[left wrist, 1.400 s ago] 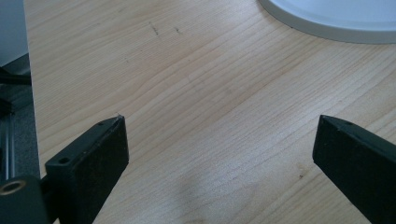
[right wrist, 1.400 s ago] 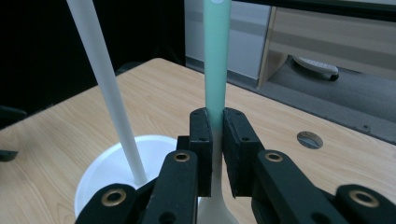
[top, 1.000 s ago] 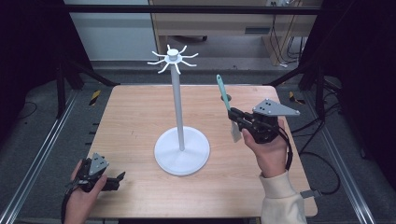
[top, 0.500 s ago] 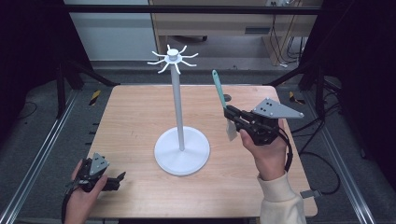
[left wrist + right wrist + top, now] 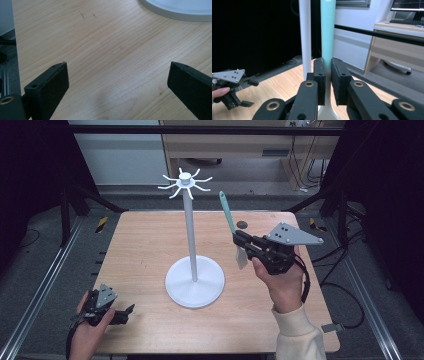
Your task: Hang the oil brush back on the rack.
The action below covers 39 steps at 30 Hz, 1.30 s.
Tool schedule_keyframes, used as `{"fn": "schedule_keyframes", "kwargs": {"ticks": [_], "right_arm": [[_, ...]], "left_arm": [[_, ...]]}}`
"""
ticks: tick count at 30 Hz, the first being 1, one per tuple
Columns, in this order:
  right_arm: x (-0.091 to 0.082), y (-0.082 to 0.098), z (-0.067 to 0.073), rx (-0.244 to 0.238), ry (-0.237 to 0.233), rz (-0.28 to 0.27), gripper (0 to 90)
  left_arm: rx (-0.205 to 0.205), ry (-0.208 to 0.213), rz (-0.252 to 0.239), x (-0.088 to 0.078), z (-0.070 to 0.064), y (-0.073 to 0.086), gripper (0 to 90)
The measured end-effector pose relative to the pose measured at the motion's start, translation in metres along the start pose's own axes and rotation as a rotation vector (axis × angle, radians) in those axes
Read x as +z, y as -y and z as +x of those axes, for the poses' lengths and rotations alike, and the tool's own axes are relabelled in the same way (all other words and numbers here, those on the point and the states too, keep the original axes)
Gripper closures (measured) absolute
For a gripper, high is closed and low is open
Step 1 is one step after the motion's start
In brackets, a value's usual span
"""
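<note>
Spatula (image 5: 228, 213) upright in my right gripper (image 5: 242, 246), clenched on its handle, right of the white stand (image 5: 193, 279).
My left gripper (image 5: 117, 80) rests released on the pale wooden table (image 5: 145, 245), near-left corner; dark room beyond.

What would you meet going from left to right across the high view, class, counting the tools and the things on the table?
Left tool → white stand → teal-handled spatula → right tool

Overhead view; two close tabletop (image 5: 145, 240) views
</note>
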State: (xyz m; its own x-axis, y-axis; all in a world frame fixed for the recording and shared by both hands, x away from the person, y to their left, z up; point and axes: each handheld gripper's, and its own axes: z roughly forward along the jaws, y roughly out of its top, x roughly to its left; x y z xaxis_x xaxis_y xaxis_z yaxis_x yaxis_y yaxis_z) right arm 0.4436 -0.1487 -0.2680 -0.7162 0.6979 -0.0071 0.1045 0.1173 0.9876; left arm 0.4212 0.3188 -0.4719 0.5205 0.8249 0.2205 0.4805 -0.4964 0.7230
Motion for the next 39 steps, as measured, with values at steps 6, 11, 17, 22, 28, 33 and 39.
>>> {"fn": "schedule_keyframes", "kwargs": {"ticks": [6, 11, 17, 22, 28, 33, 39], "right_arm": [[0.004, -0.008, 0.005, -0.012, -0.017, -0.016, 82.7], [0.010, -0.012, 0.006, -0.007, -0.028, -0.031, 82.7], [0.012, -0.013, 0.006, -0.004, -0.034, -0.029, 82.8], [0.014, -0.013, 0.006, -0.003, -0.039, -0.025, 82.7], [0.017, -0.012, 0.007, -0.004, -0.051, -0.011, 82.7], [0.023, -0.012, 0.008, -0.005, -0.057, -0.002, 82.7], [0.031, -0.012, 0.008, 0.000, -0.066, 0.002, 82.7]], "left_arm": [[-0.001, 0.001, 0.002, 0.000, 0.000, 0.000, 3.2], [-0.002, -0.002, 0.003, 0.000, 0.000, 0.000, 3.2], [-0.001, 0.001, 0.002, 0.001, 0.000, 0.000, 3.2], [0.000, 0.001, 0.001, 0.000, 0.000, 0.000, 3.2], [-0.001, 0.001, 0.001, 0.000, 0.000, 0.000, 3.2], [-0.001, -0.001, 0.001, 0.000, 0.000, 0.001, 3.3], [0.001, -0.001, 0.004, 0.000, 0.000, 0.001, 3.2]]}}
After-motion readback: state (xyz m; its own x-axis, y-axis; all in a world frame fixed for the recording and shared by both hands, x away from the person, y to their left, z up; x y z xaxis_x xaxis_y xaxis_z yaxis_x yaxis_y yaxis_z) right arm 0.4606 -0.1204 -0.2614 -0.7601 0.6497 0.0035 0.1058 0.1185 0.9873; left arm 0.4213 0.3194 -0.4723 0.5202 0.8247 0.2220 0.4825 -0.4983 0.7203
